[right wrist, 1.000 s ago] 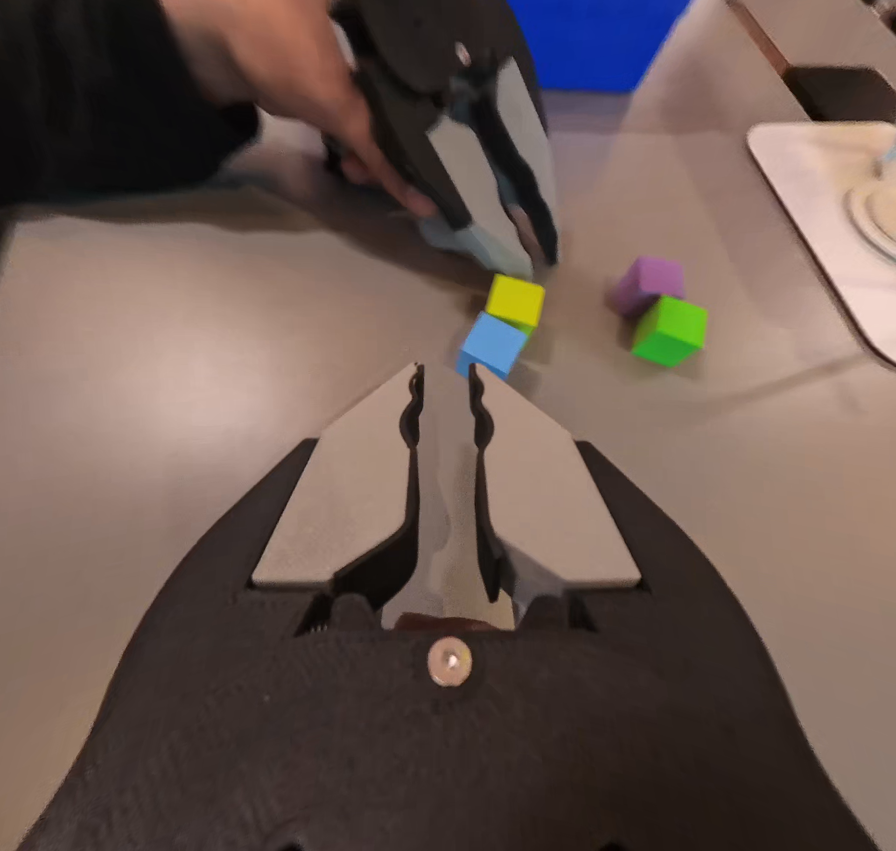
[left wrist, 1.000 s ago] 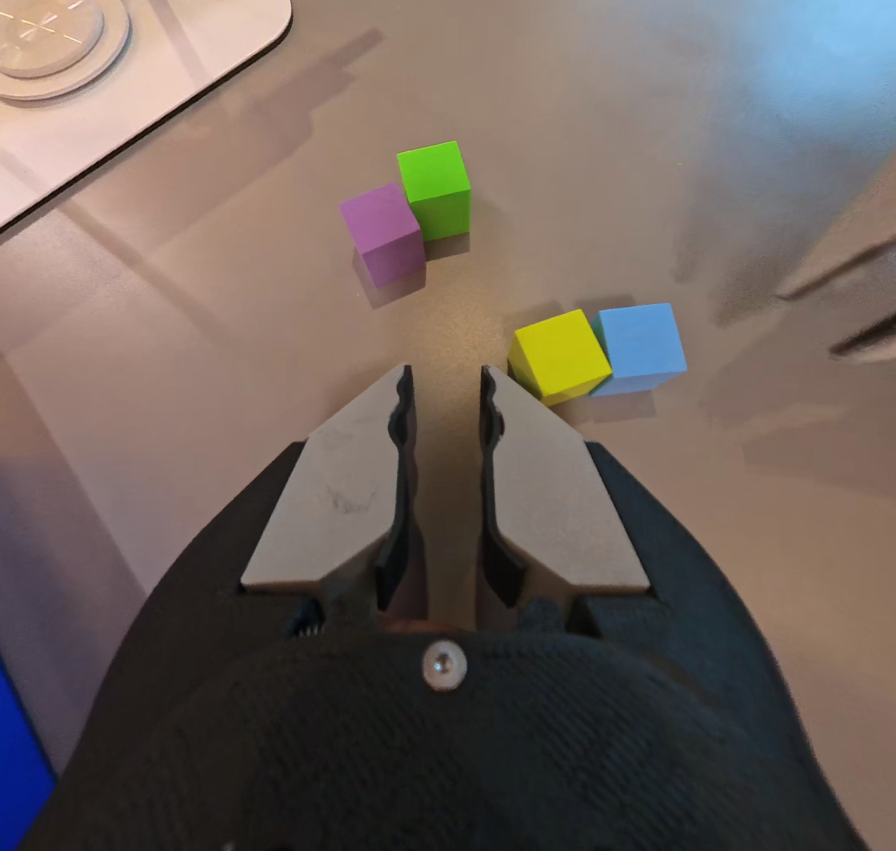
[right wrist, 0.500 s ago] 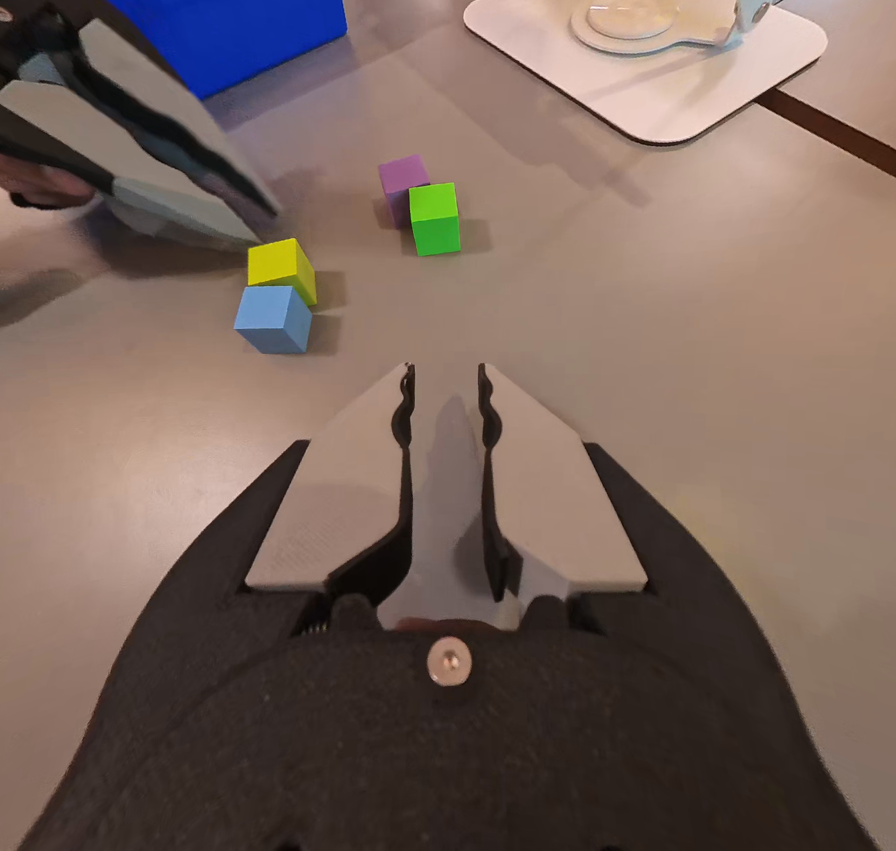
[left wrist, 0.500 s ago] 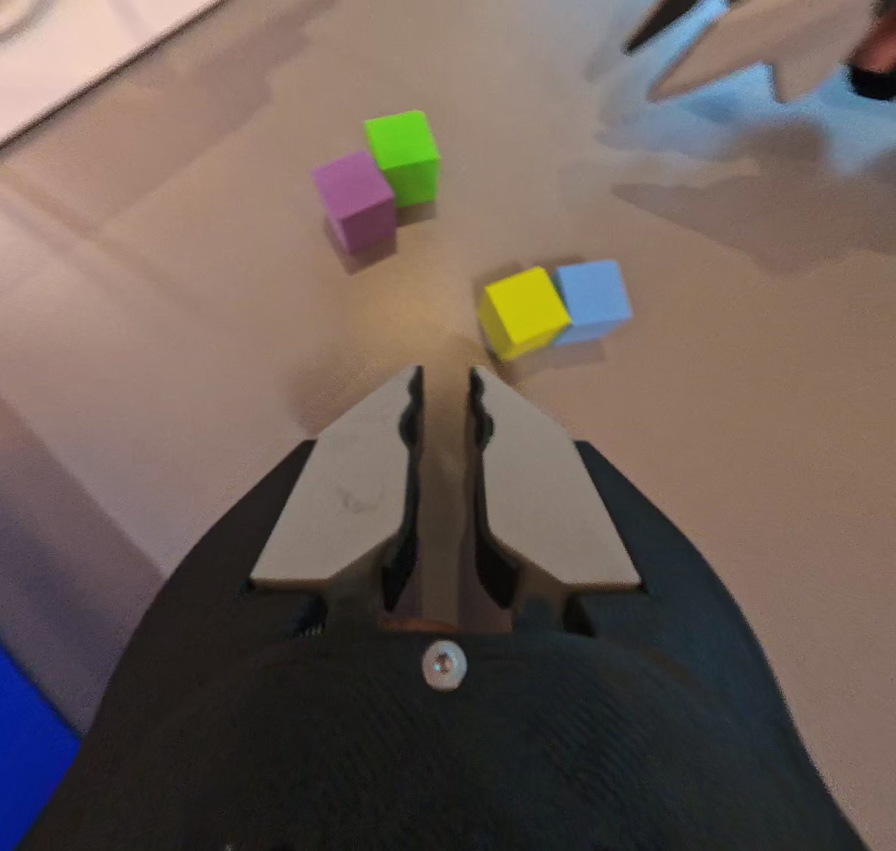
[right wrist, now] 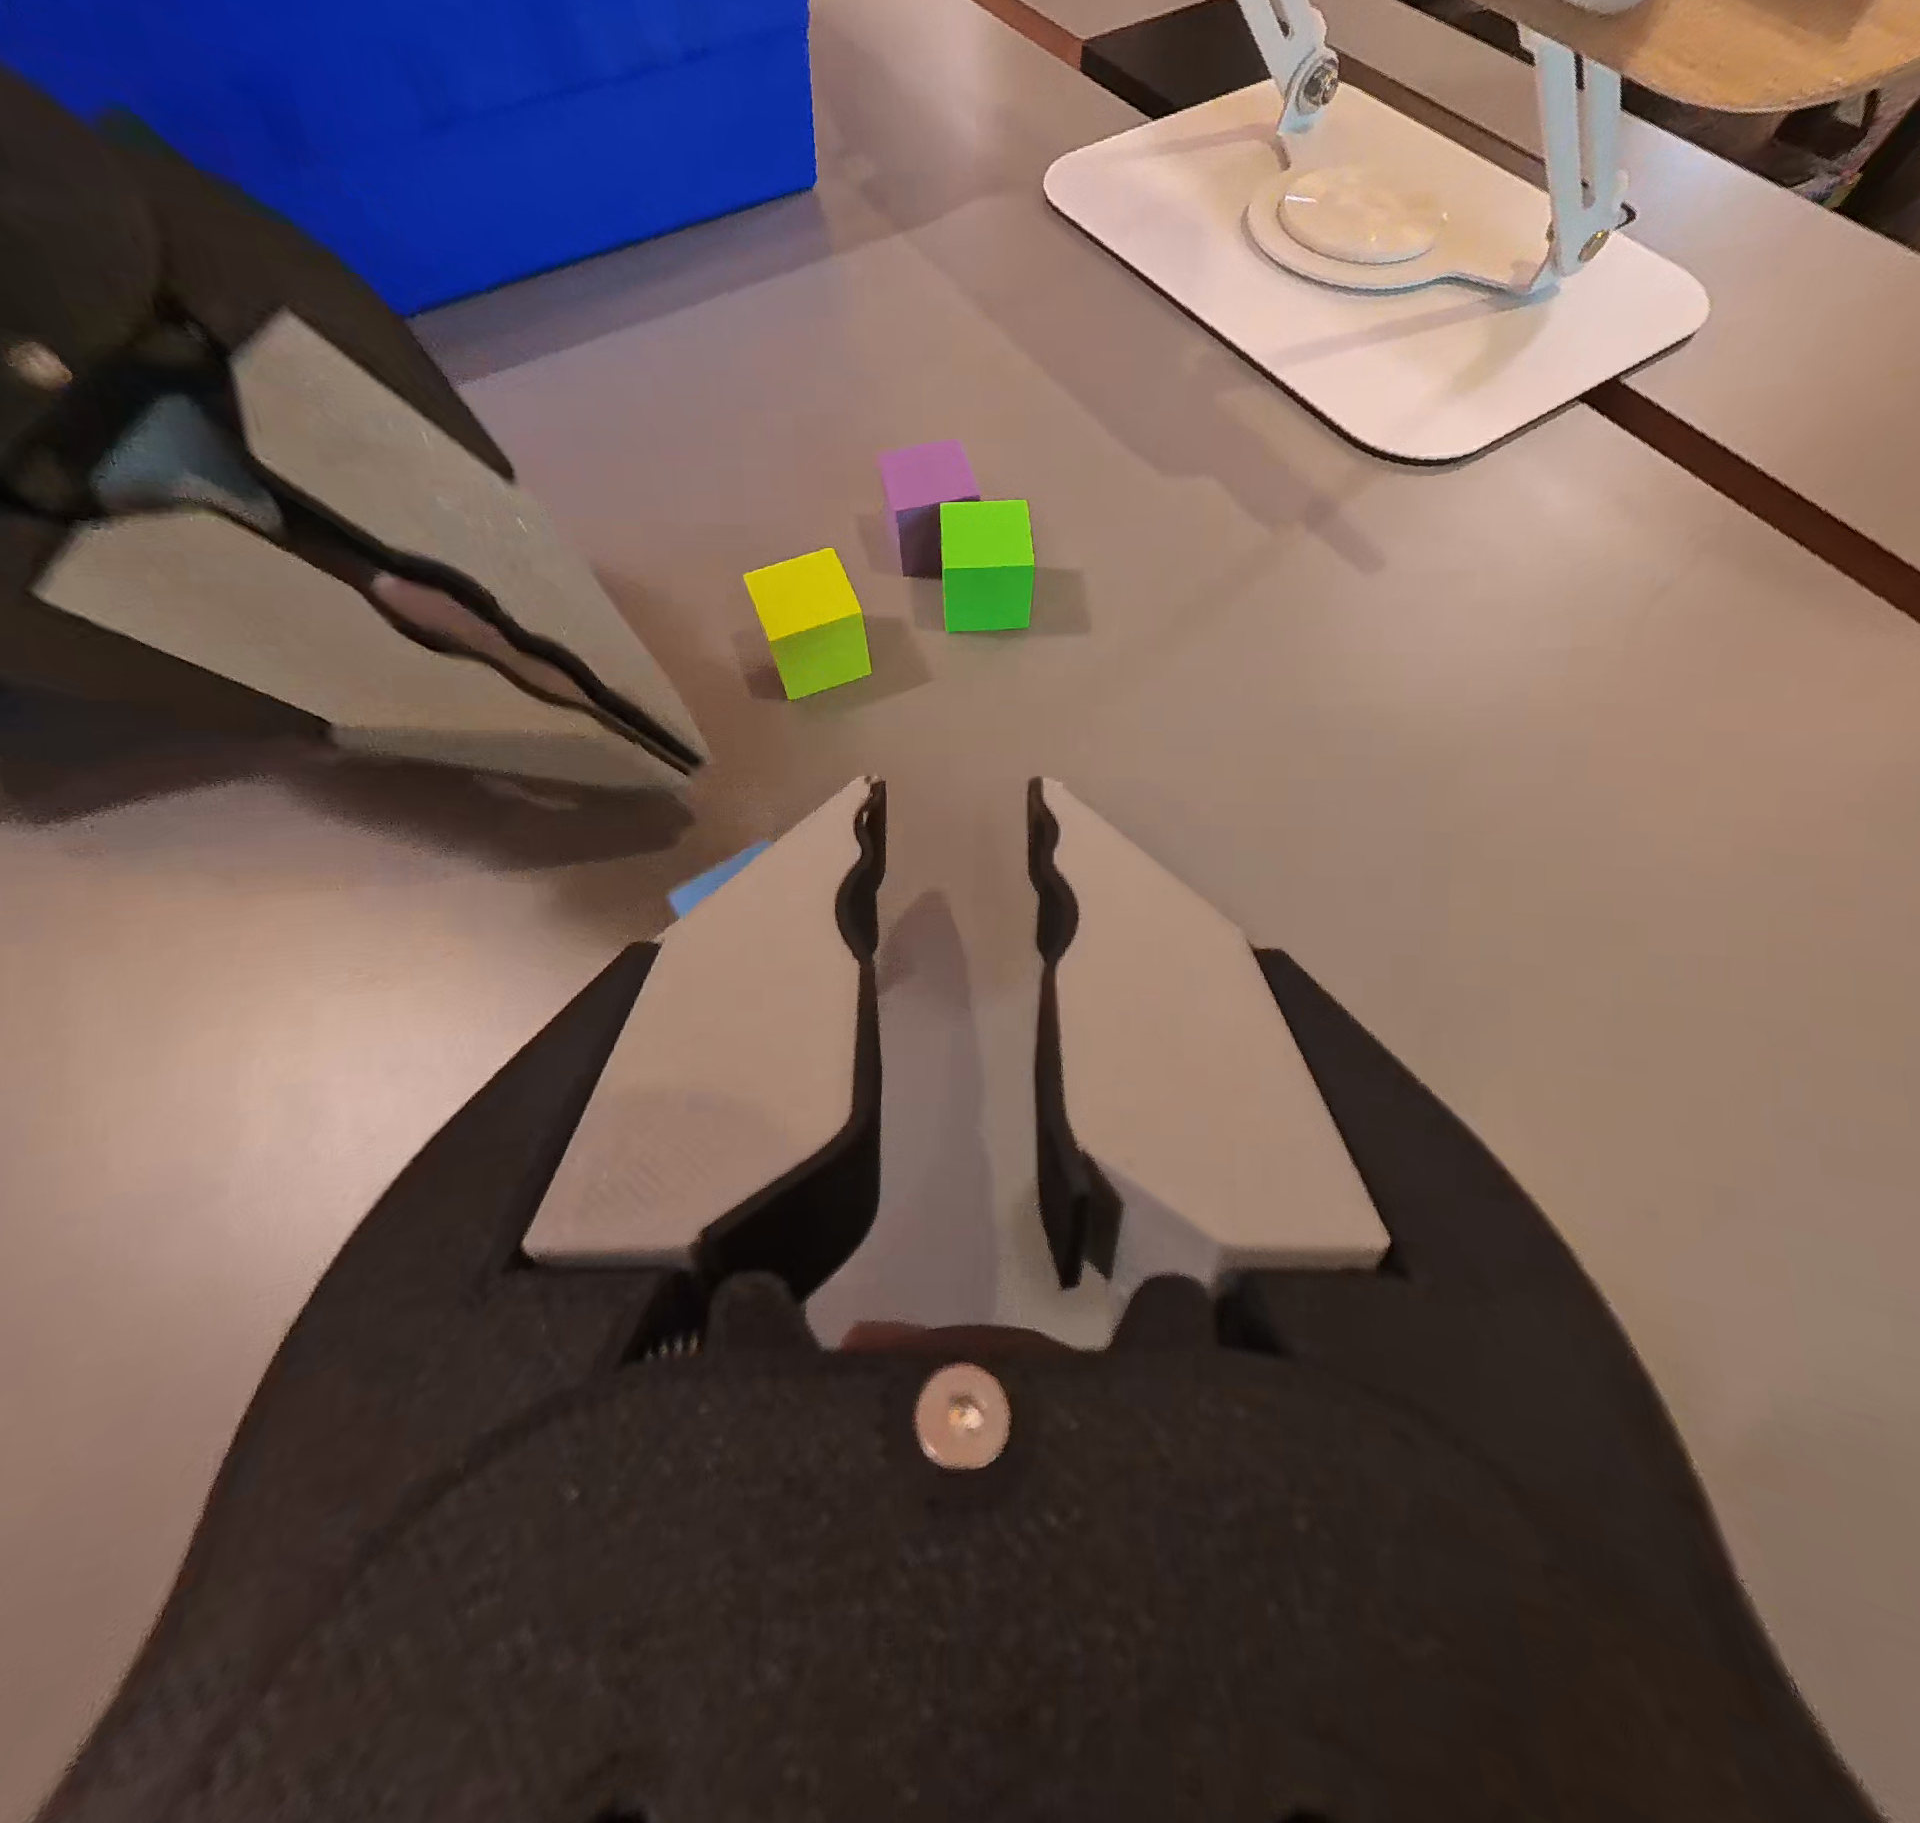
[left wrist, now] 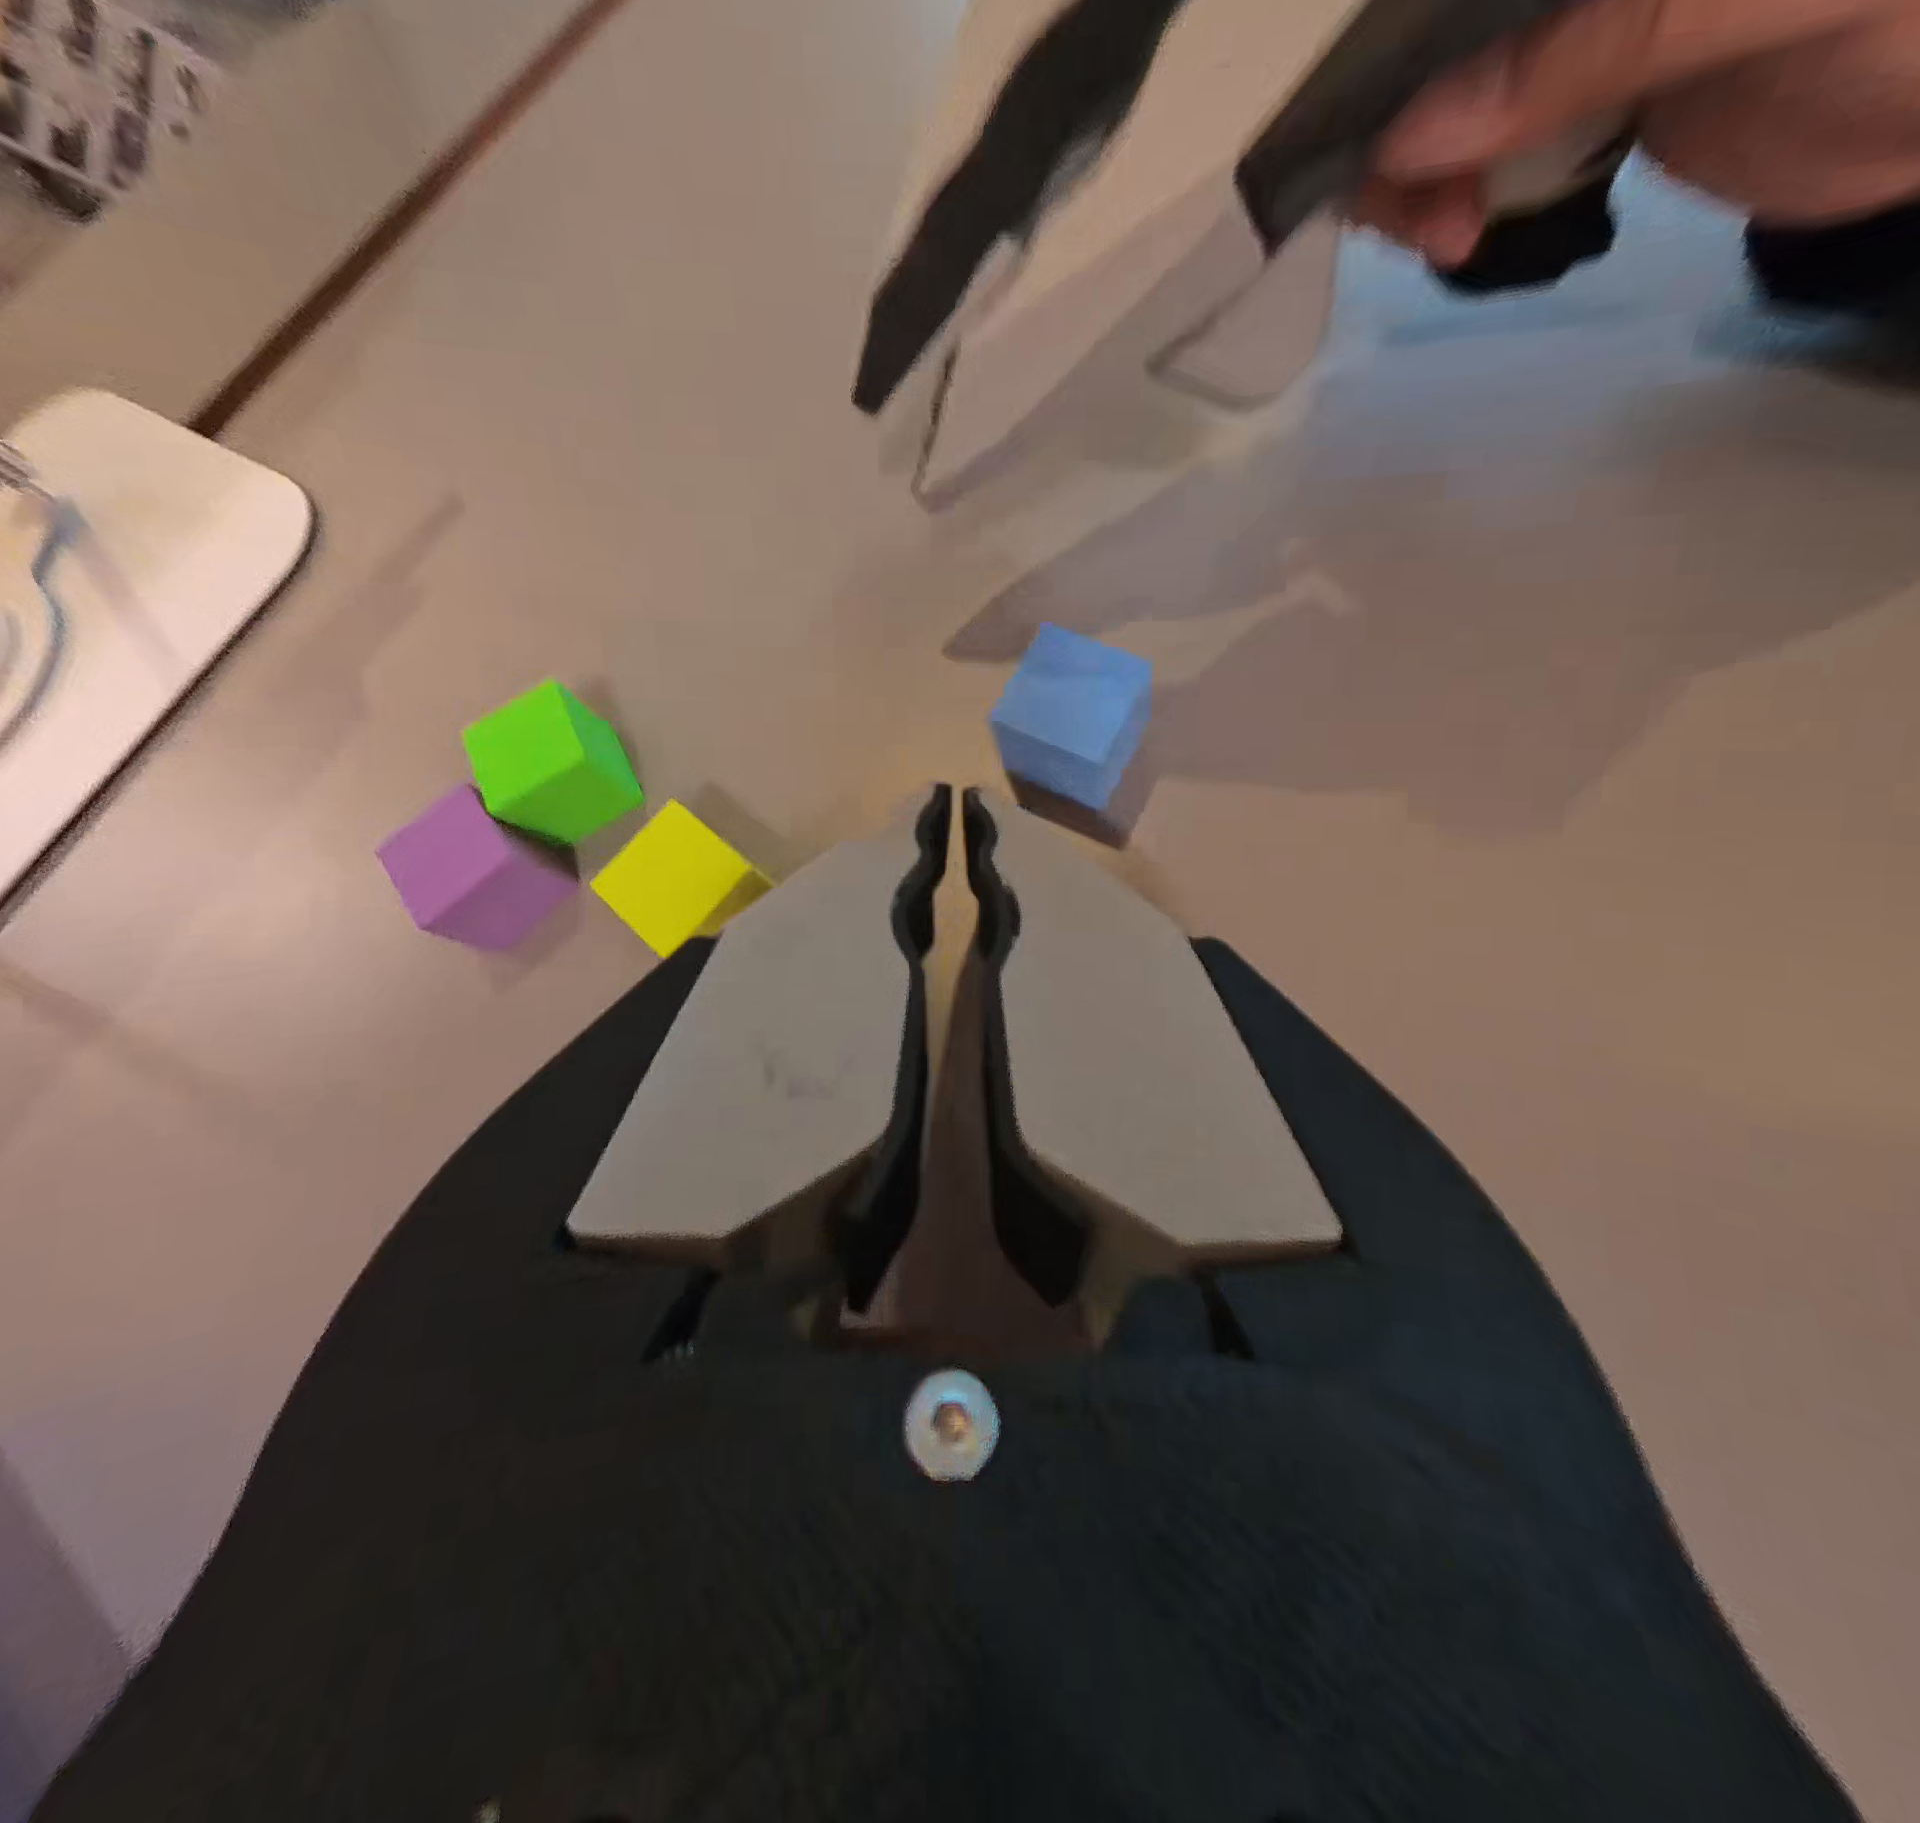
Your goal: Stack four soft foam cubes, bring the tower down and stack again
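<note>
Four foam cubes are lying unstacked on the desk (right wrist: pixel 1351 838) as the empty right tongs (right wrist: pixel 956 786), slightly parted, are hovering nearest the blue cube (left wrist: pixel 1070 713) just left of their tips, the left tongs (left wrist: pixel 956 792) nearly closed and empty.

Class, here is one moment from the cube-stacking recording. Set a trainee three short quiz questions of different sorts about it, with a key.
1. True or false: a cube is stacked on another.
2. Which cube touches the green cube? A) yellow cube B) purple cube C) blue cube
3. Fill in: the left gripper is ____, while the right gripper is open.

Key: 1 false, all four sit on the table. 2 B. 3 shut.
</note>
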The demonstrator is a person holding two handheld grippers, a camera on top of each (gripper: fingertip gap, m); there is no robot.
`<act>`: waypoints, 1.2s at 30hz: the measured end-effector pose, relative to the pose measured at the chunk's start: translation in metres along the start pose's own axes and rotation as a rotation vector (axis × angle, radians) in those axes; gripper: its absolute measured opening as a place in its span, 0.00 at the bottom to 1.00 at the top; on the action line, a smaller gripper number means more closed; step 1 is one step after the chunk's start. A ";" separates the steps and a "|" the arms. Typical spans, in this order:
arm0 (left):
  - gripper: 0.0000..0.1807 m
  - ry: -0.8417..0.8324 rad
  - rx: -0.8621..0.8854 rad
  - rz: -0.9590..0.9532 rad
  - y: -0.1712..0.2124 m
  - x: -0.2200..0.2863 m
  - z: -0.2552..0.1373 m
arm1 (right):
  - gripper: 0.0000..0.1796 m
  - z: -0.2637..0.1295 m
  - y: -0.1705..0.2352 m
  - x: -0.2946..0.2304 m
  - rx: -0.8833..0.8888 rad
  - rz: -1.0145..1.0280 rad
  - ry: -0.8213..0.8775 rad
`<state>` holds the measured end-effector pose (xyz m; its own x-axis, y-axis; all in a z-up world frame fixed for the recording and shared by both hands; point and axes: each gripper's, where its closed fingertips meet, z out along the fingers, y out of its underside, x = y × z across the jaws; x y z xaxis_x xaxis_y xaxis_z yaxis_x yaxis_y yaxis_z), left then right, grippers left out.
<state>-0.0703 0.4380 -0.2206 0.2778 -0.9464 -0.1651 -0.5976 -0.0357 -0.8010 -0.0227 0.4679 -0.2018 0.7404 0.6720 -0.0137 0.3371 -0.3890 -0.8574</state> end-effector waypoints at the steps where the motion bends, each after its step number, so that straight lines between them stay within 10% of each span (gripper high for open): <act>1: 0.03 -0.005 0.039 -0.029 -0.007 -0.003 -0.007 | 0.15 -0.002 -0.001 -0.002 0.004 -0.016 -0.006; 7: 0.19 -0.211 0.076 -0.274 0.006 -0.071 -0.036 | 0.11 -0.034 -0.013 -0.105 0.042 -0.201 -0.550; 11: 0.23 0.240 -0.045 -0.272 0.014 0.003 -0.023 | 0.12 -0.010 -0.003 -0.012 -0.081 -0.174 0.032; 15: 0.26 -0.193 0.026 -0.218 0.005 -0.057 -0.028 | 0.18 -0.019 -0.024 -0.059 0.032 -0.146 -0.212; 17: 0.24 -0.312 0.033 -0.197 0.009 -0.077 -0.037 | 0.22 -0.018 -0.015 -0.019 -0.050 -0.182 0.050; 24: 0.34 -0.239 -0.118 -0.170 0.033 -0.058 0.002 | 0.22 -0.027 -0.023 -0.008 0.091 0.205 -0.126; 36: 0.18 -0.183 -0.144 -0.088 0.039 -0.053 0.013 | 0.22 -0.020 -0.021 -0.015 0.052 0.050 -0.048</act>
<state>-0.0984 0.4909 -0.2510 0.4572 -0.8640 -0.2108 -0.6623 -0.1726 -0.7291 -0.0287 0.4533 -0.1731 0.7262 0.6828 -0.0804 0.2692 -0.3900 -0.8806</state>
